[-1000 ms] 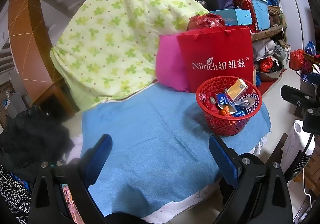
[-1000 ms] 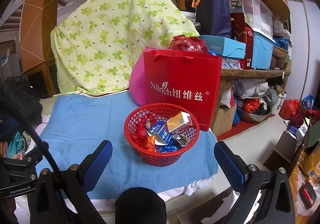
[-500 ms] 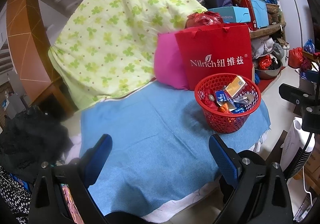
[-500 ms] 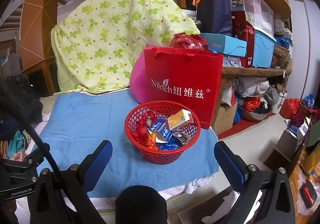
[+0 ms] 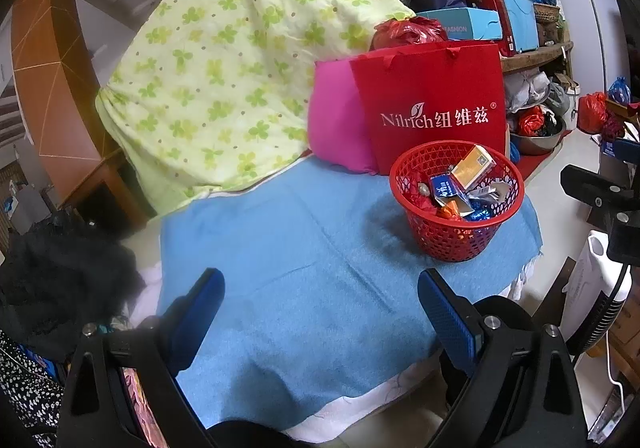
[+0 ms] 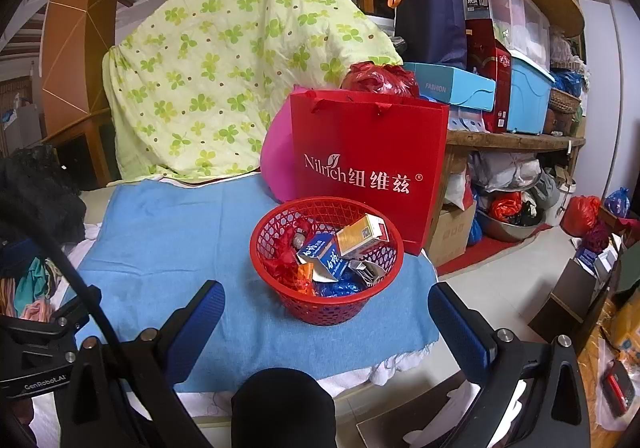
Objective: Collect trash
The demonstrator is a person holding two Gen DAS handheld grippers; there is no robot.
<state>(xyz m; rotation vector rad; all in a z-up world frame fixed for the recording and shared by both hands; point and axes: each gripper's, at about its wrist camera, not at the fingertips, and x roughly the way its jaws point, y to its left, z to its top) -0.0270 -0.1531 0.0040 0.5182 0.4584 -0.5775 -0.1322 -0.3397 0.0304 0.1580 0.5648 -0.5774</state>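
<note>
A red mesh basket stands on the blue cloth near its right end. It holds trash: an orange carton, a blue-and-white carton, and red and blue foil wrappers. My left gripper is open, low over the cloth's front and left of the basket, with nothing between its blue pads. My right gripper is open too, just in front of the basket and empty.
A red paper bag and a pink cushion stand right behind the basket. A green clover-print quilt rises at the back. Cluttered shelves fill the right; dark clothing lies left. Floor drops off past the cloth's right edge.
Both views shift only slightly: the basket sits a little lower in the right wrist view, a little higher in the left. Both grippers stay open and empty.
</note>
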